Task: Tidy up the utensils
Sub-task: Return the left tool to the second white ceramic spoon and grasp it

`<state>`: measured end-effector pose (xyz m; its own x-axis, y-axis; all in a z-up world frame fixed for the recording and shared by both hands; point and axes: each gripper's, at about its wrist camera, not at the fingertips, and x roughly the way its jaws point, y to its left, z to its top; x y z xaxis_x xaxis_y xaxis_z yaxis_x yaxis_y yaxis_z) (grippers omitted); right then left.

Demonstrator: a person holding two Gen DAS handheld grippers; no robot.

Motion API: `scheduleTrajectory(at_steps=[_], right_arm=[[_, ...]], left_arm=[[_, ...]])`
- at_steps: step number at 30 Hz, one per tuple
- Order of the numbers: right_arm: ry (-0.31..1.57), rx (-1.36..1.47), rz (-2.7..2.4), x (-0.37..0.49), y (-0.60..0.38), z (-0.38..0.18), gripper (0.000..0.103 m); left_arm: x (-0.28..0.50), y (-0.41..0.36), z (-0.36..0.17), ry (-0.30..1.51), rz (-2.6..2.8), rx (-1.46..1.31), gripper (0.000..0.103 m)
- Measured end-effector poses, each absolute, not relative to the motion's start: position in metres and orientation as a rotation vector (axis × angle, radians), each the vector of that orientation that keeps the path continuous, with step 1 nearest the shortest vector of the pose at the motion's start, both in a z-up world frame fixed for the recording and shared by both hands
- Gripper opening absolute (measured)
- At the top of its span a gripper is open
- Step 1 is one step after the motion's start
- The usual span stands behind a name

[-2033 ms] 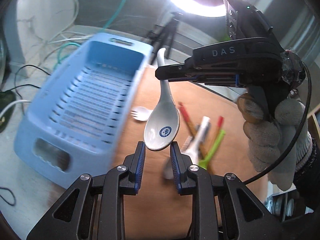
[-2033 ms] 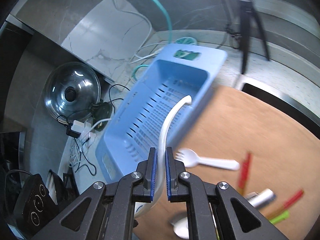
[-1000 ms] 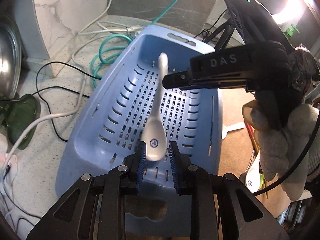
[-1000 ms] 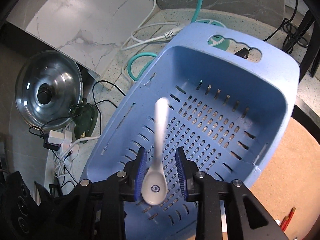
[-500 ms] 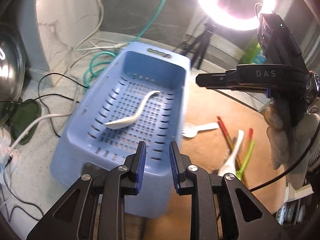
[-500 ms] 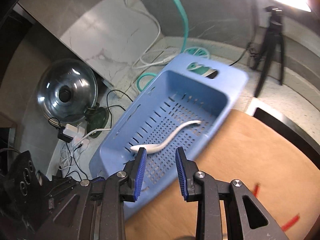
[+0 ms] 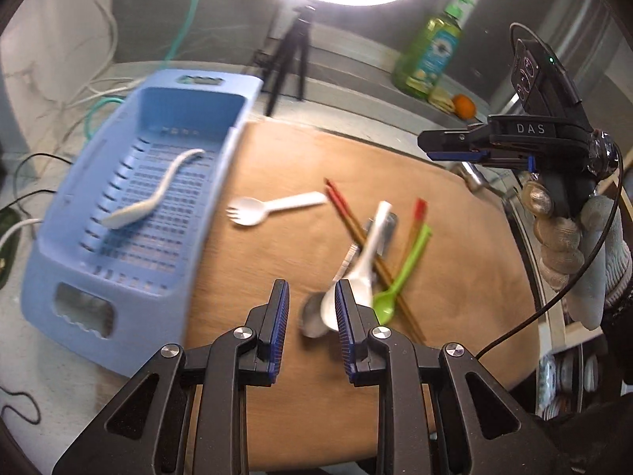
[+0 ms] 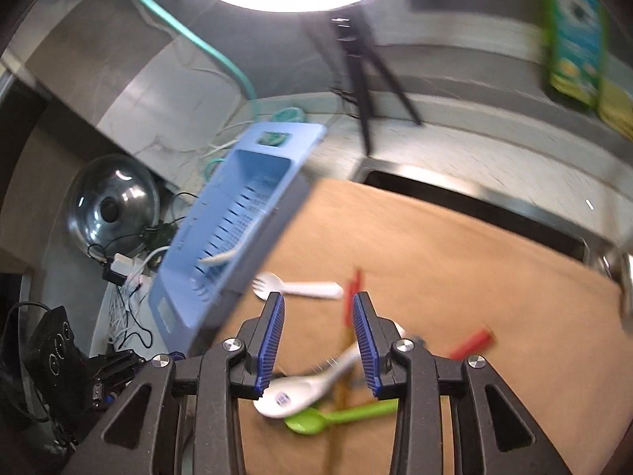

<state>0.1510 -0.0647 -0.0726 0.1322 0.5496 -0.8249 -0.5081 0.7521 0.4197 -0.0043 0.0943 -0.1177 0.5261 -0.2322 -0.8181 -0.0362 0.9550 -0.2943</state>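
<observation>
Two grippers hang above a brown bench (image 7: pixel 300 388) with their jaws parted and nothing between them: the left gripper (image 7: pixel 309 326) over the near side of a pile of utensils, the right gripper (image 8: pixel 318 340) higher up, seen from the left wrist camera held in a gloved hand (image 7: pixel 569 245). One white ceramic soup spoon (image 7: pixel 152 194) lies inside the pale blue slotted basket (image 7: pixel 118 316), which sits at the bench's left edge, partly over a speckled counter. On the bench, a white plastic spork (image 7: pixel 273 208) lies alone, just right of the basket. Further right is the pile: a second white soup spoon (image 7: pixel 362 261) lying across a metal spoon (image 7: pixel 316 312), a green plastic spoon (image 7: pixel 401 277) beside it, and red-tipped chopsticks (image 7: pixel 356 221) crossing under them. From the right wrist camera the white soup spoon's bowl (image 8: pixel 290 394) shows a small blue mark, with the green spoon (image 8: pixel 340 415) just below it. Behind the bench stand a ring light on a tripod (image 7: pixel 294 51), a green bottle (image 7: pixel 429 55), and an orange (image 7: pixel 463 105).
</observation>
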Motion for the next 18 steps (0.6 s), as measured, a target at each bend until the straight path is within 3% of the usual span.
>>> scheduleTrajectory(at_steps=[7,18], right_arm=[[1.3,0.131,0.751,0.143,-0.103,-0.101,0.033],[1.411,0.19,0.793,0.141,-0.08,-0.146,0.033]], left_arm=[[-0.006,0.065,-0.142,1.082,-0.181,-0.288,0.022],[-0.004,0.055,-0.163,1.141,-0.156,-0.262,0.022]])
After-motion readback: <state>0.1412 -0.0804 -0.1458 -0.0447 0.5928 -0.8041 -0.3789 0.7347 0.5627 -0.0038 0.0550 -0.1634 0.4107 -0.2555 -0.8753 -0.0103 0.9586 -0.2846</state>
